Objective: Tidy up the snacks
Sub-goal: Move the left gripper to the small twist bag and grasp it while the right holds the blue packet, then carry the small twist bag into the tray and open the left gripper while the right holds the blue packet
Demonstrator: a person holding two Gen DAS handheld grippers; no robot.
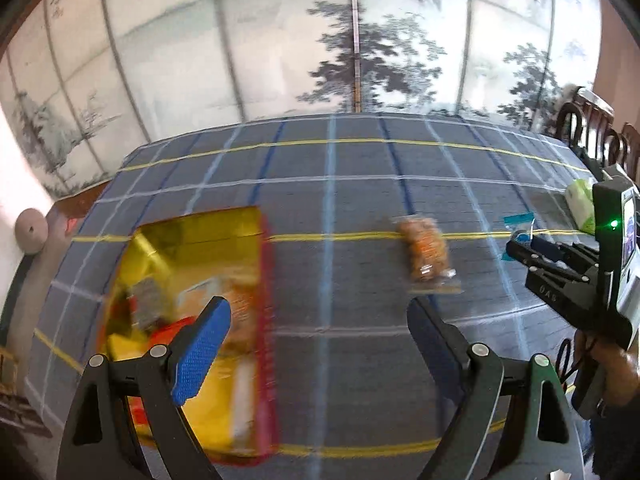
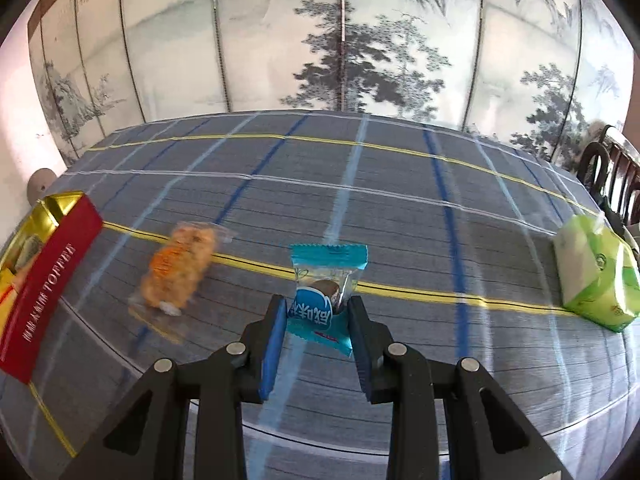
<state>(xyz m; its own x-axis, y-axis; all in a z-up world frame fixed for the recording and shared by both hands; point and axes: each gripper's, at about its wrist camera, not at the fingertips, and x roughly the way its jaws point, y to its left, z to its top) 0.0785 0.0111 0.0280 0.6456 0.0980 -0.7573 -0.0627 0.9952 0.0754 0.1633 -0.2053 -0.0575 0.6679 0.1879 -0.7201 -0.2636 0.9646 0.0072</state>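
Nearest the right wrist camera, the right gripper (image 2: 318, 322) is seen closed on a blue packet (image 2: 325, 294), its two blue pads (image 2: 272, 350) pressed against the packet's sides. A round brown sweet is visible through the packet's clear window. From the left wrist view the same gripper (image 1: 516, 250) is seen at the right, with the packet (image 1: 519, 227) at its tip, held above the table (image 1: 360, 184).

The left gripper (image 1: 320, 344) is held wide open with nothing between its fingers (image 1: 202, 356). It is poised above the near part of the table, just right of a box (image 1: 208, 280).

The box is red outside and gold inside, lies open at the near left, and is seen to hold several wrapped snacks; its contents are blurred. In the right wrist view the box (image 2: 44, 284) is at the left edge, with white lettering on its red side.

An orange snack bag (image 1: 428, 254) lies flat on the table between the box and the right gripper, apart from both. It is seen blurred in the right wrist view (image 2: 180, 272), left of the held packet.

A green and white pack (image 2: 596, 276) stands at the far right of the table, well apart from the other things. The table is covered with a grey cloth checked in blue, white and yellow lines. A painted screen (image 2: 340, 40) stands behind the table.
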